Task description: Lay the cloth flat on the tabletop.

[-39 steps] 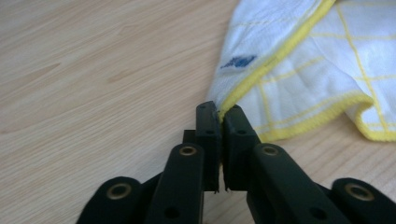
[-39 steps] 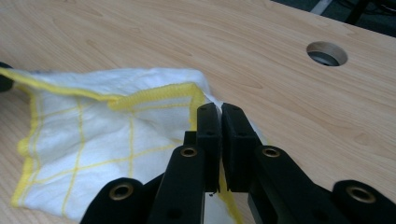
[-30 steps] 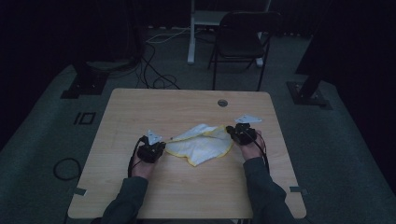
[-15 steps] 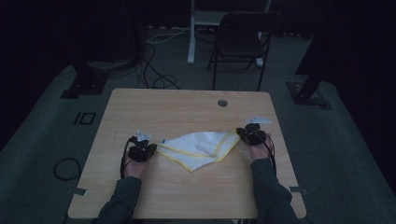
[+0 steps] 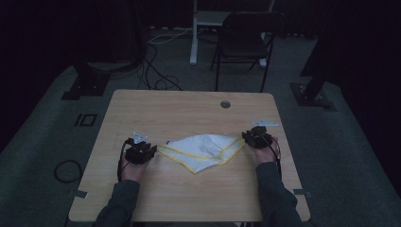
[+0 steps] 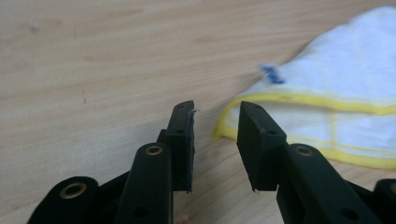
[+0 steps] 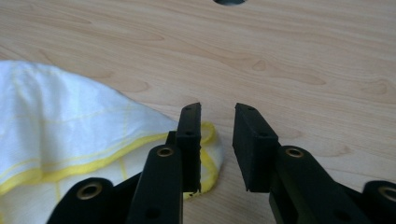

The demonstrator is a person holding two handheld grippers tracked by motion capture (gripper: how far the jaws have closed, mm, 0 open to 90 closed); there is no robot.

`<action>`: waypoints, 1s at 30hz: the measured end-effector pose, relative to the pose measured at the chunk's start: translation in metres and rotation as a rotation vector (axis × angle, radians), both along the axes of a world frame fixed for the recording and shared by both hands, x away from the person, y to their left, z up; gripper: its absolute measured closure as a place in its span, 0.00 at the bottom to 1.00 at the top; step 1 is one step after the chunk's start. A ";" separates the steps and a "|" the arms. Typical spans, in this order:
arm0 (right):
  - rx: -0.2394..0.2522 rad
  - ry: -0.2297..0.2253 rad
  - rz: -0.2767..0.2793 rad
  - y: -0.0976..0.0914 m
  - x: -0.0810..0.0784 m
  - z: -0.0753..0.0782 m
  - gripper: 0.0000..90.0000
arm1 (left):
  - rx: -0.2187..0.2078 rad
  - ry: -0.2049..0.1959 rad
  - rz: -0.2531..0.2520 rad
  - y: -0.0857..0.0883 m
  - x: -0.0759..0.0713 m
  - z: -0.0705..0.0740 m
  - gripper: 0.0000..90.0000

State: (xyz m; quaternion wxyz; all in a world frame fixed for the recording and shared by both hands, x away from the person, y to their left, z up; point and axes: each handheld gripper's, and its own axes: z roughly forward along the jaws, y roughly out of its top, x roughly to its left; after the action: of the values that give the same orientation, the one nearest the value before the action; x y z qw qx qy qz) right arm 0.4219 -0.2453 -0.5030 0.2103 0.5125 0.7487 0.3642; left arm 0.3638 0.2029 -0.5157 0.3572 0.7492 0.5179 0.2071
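both hands (image 5: 134, 163) low beside the cloth (image 5: 203, 150)

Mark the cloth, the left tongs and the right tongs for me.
cloth (image 5: 203, 147), high view, middle of the white fabric.
left tongs (image 6: 215, 125), left gripper view, gap midway between its open tips.
right tongs (image 7: 217, 128), right gripper view, gap midway between its open tips.

cloth (image 6: 336, 88) cut off at right edge, its blue tag (image 6: 272, 74) blurred

The high view is dim and underexposed with dark surroundings, while both gripper views are evenly bright, with near jaws slightly soft.
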 end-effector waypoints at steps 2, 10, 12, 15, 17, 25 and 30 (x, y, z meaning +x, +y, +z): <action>0.000 -0.012 0.021 0.001 -0.005 0.002 0.79 | 0.007 -0.011 -0.015 -0.003 -0.002 0.003 0.73; -0.012 -0.013 0.105 0.015 -0.027 -0.006 0.79 | 0.013 -0.021 -0.088 -0.026 -0.002 0.006 0.72; -0.011 -0.002 0.116 0.019 -0.030 -0.011 0.79 | 0.014 -0.022 -0.105 -0.031 -0.002 0.006 0.71; -0.011 0.014 0.124 0.022 -0.033 -0.018 0.79 | 0.009 -0.025 -0.129 -0.041 -0.001 0.006 0.71; -0.013 0.021 0.133 0.025 -0.036 -0.023 0.78 | 0.014 -0.025 -0.149 -0.048 -0.001 0.007 0.71; -0.034 0.036 0.147 0.036 -0.039 -0.035 0.74 | 0.042 -0.037 -0.256 -0.081 0.000 0.010 0.69; -0.040 0.037 0.147 0.037 -0.039 -0.036 0.74 | 0.039 -0.049 -0.298 -0.099 0.003 0.015 0.68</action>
State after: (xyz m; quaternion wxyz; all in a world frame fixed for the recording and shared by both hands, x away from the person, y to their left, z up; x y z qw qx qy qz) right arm 0.3825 -0.2079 -0.5395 0.1792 0.4583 0.7953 0.3540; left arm 0.3664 0.1043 -0.5004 0.3816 0.8193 0.3881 0.1801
